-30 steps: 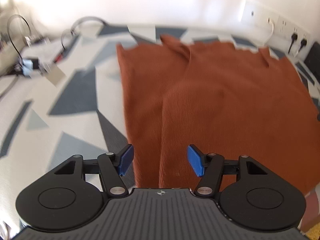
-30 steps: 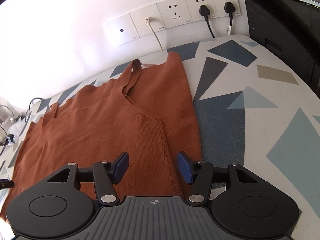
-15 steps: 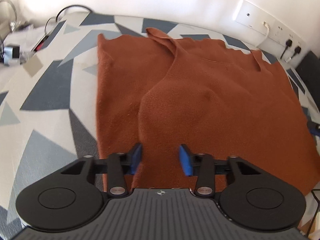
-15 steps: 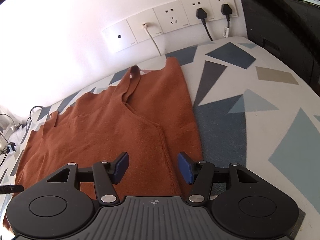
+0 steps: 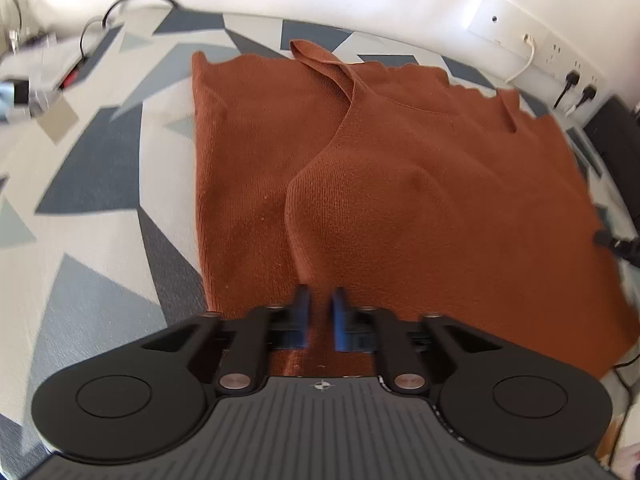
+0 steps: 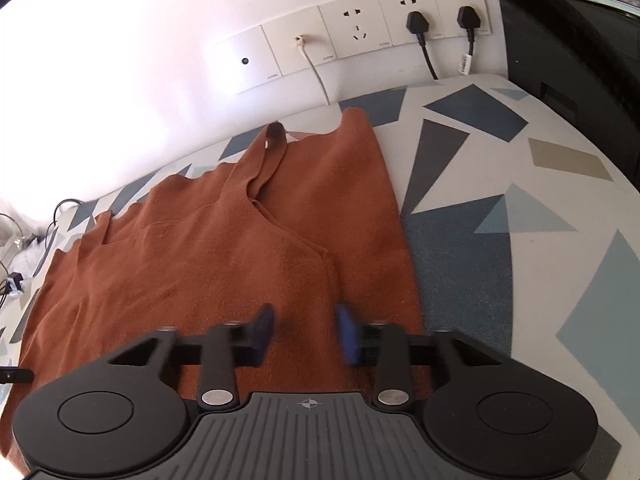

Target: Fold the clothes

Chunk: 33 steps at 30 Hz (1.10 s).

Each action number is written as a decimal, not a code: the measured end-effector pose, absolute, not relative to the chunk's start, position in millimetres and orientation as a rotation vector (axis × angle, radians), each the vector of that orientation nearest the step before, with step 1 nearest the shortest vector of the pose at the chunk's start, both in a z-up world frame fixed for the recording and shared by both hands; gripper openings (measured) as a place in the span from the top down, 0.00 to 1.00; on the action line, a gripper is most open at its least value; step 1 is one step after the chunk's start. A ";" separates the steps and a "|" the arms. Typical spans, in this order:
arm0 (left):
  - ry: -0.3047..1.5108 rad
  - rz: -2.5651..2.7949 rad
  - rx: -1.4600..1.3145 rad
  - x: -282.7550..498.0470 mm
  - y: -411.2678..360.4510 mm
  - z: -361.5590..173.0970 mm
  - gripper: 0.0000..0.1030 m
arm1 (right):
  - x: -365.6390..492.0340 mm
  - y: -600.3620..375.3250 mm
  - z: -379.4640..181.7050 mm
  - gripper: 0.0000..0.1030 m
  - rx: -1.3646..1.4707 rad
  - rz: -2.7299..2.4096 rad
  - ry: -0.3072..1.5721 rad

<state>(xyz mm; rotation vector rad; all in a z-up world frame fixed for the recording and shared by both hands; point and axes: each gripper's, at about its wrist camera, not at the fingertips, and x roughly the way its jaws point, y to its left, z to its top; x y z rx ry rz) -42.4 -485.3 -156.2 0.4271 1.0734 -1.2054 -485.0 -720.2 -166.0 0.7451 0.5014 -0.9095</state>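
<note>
A: Where does the rust-brown knit top (image 5: 420,200) lie?

B: Spread across the middle of both frames on the patterned cloth (image 6: 500,240), straps toward the wall sockets (image 6: 360,32) at the top. A raised ridge of knit runs down to the lower centre of the left view.

A: And the grippers?

B: The left gripper (image 5: 320,312) has its blue pads nearly pressed together on that ridge — pinching the top, I judge. The right gripper (image 6: 306,328) stands spread over the fabric near its right edge, holding nothing.

A: How should the pinch be done well?

B: Take both layers, deep enough that the ribbed knit does not slip — it is soft, stretchy and drapes loosely. The far hem is scalloped; the straps are thin.
</note>
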 end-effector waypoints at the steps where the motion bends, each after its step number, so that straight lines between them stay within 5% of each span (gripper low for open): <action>1: 1.078 -1.218 0.413 -41.2 -482.7 -151.9 0.93 | -487.4 -719.6 -164.5 0.91 0.754 -0.911 0.494; 24: 1.186 -1.290 0.435 -33.0 -452.8 -127.7 0.94 | -560.8 -689.4 -108.6 0.98 0.893 -0.964 0.276; 26: 1.200 -1.282 0.458 -38.4 -452.6 -135.4 0.89 | -561.4 -688.4 -119.4 0.92 0.916 -0.945 0.305; 29: 1.226 -1.272 0.483 -45.7 -450.5 -146.4 0.62 | -558.8 -680.0 -132.2 0.67 0.917 -0.930 0.318; 33: 1.270 -1.277 0.481 -51.0 -438.3 -156.4 0.55 | -550.5 -670.9 -147.9 0.67 0.878 -0.915 0.401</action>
